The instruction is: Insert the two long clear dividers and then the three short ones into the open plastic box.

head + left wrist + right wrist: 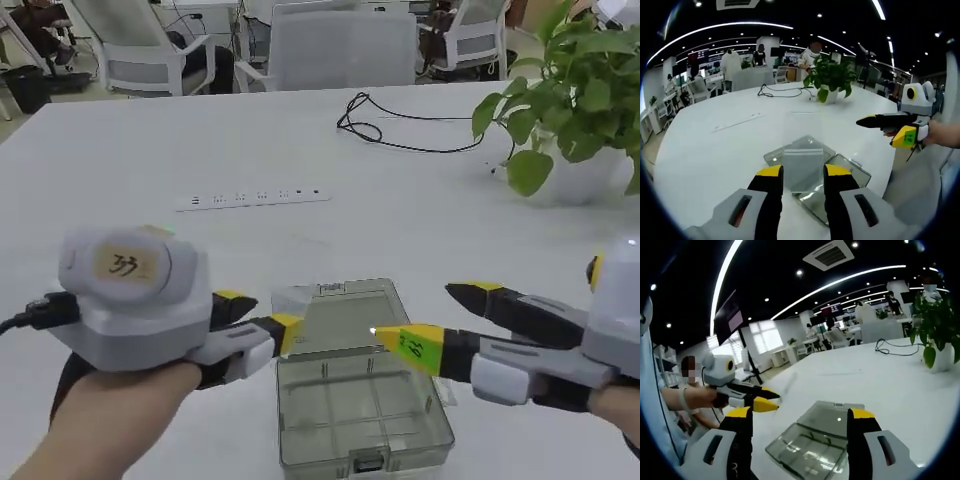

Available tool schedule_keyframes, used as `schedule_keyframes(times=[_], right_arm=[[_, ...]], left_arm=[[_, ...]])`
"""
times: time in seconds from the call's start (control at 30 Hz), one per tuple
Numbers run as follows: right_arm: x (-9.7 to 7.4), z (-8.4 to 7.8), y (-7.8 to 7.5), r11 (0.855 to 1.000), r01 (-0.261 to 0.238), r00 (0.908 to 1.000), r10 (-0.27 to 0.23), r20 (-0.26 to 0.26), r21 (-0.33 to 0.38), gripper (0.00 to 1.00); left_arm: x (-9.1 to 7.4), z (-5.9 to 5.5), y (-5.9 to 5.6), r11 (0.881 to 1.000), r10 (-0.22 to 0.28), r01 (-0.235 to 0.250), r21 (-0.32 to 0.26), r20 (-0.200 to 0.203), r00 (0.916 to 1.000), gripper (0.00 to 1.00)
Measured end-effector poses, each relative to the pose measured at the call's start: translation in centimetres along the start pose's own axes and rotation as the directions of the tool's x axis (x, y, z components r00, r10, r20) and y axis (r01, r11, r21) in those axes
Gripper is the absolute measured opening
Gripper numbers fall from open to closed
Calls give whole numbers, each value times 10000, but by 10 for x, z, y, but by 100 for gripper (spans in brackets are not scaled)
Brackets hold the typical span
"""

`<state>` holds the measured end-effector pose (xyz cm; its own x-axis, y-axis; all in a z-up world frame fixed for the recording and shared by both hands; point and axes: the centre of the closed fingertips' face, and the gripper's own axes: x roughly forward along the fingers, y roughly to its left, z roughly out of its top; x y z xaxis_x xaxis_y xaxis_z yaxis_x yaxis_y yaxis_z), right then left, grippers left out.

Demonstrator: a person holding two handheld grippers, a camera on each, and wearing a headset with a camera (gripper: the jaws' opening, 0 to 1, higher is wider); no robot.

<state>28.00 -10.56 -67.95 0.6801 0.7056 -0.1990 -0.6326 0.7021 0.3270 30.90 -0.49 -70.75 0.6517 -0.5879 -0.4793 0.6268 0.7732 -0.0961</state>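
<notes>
Clear plastic box lies open on the white desk in the head view. In the left gripper view, the left claw pinches a clear divider upright above the box. Insertion looks under way, and the next move probably calls for lowering the divider in squarely. In the right gripper view, the right claw gapes empty, with an office behind.
</notes>
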Motion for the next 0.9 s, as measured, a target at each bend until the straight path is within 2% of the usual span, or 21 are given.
schedule_keyframes(times=[0.13,0.3,0.4,0.43,0.47,0.5,0.57,0.6,0.67,0.9], right_arm=[[9,3,-2,9984,123,9998,-131,140,550,70],[17,10,-2,9915,261,9982,-328,504,1277,61],[22,14,-1,9821,281,9969,-412,665,1863,48],[23,16,-1,9814,289,9964,-435,734,1896,46],[24,17,-3,9798,379,9956,-538,762,1966,45],[26,17,-1,9807,297,9959,-455,780,1934,42],[28,18,2,9788,192,9963,-357,776,2038,36],[29,21,5,9763,95,9952,-302,926,2163,33],[31,22,8,9744,-12,9953,-207,947,2249,28],[37,18,13,9719,-107,9970,-77,774,2351,15]], left_arm=[[3,10,-10,9999,65,-69,82,518,9986,30],[6,16,-23,9998,-89,75,178,763,9970,30],[6,22,-28,9986,115,-173,492,1153,9933,30],[5,24,-30,9988,135,-197,454,1335,9910,30],[5,24,-32,9987,118,-183,482,1313,9913,30],[5,26,-32,9972,267,-368,658,1479,9886,30],[6,25,-35,9971,192,-294,695,1429,9895,30],[5,26,-37,9973,198,-306,670,1562,9875,30],[7,23,-39,9969,153,-264,743,1470,9890,30],[3,25,-41,9968,270,-398,699,1756,9841,30]])
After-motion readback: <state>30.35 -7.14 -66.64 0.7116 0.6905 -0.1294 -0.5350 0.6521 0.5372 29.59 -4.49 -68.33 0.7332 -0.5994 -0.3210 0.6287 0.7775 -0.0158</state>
